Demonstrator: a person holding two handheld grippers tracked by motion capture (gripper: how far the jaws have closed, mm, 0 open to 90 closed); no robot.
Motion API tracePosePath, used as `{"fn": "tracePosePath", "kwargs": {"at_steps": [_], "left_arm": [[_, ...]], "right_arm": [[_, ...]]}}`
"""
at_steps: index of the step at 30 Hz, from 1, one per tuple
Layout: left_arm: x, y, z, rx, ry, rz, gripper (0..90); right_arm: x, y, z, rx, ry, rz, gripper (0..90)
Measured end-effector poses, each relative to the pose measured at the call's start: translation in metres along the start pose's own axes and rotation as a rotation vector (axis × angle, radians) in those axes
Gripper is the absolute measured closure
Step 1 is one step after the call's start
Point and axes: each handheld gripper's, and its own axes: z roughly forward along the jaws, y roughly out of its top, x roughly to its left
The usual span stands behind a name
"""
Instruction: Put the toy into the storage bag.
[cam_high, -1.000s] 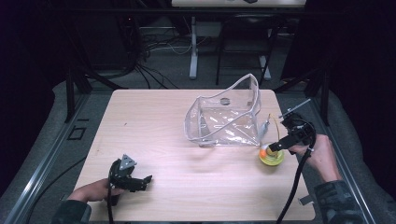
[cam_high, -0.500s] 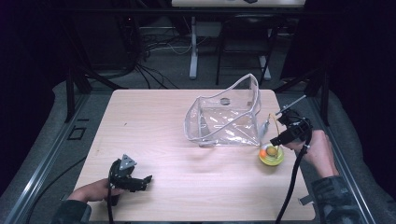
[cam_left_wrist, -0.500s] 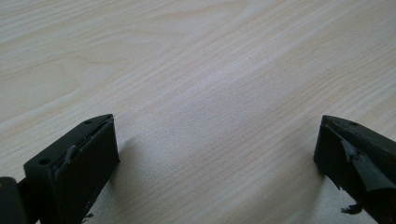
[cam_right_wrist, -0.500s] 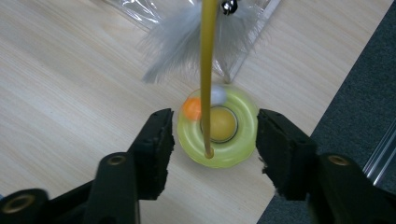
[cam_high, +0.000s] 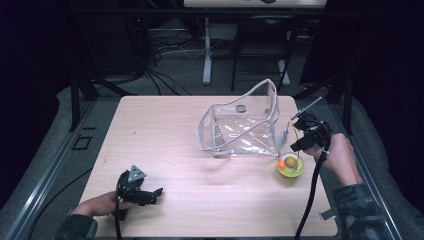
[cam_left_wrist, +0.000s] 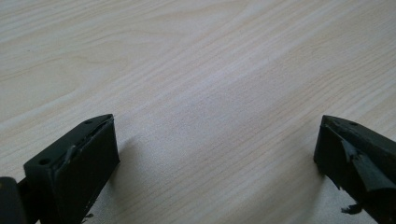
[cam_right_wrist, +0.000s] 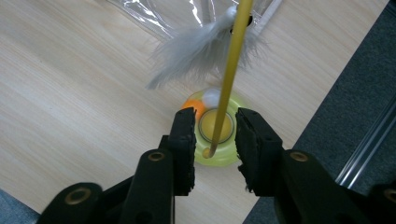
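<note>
Right gripper (cam_right_wrist: 215, 135) hovers over the toy (cam_high: 291, 166) near the table's (cam_high: 165, 130) right edge, just beside the clear bag (cam_high: 242, 125); jaws have just been closing around the yellow wand (cam_right_wrist: 231, 70), not yet touching it. Center on the wand before squeezing, avoid the feather (cam_right_wrist: 201, 46). Left gripper (cam_left_wrist: 215, 158) rests spread and empty on the table

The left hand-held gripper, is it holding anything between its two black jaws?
No, the left hand-held gripper has its jaws standing wide apart with just the bare wooden table between them.
</note>
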Motion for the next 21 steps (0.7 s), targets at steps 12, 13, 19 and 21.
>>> {"fn": "tracePosePath", "kwargs": {"at_steps": [12,13,19,21], "left_arm": [[0.0000,0.0000,0.0000,0.000,0.000,0.000,0.0],[-0.0001,0.0000,0.0001,0.000,-0.001,-0.002,0.0],[-0.0001,0.0000,0.0000,0.000,-0.001,-0.002,0.0],[0.0000,0.0000,0.0000,0.000,0.000,0.000,0.0]], "right_arm": [[-0.0033,0.0041,0.0004,0.045,0.005,0.004,82.1],[-0.0033,0.0046,0.0008,0.053,0.006,-0.002,83.7],[-0.0012,0.0081,0.0015,0.064,0.008,-0.003,87.8],[-0.0016,0.0093,0.0012,0.070,0.005,-0.002,87.9]]}}
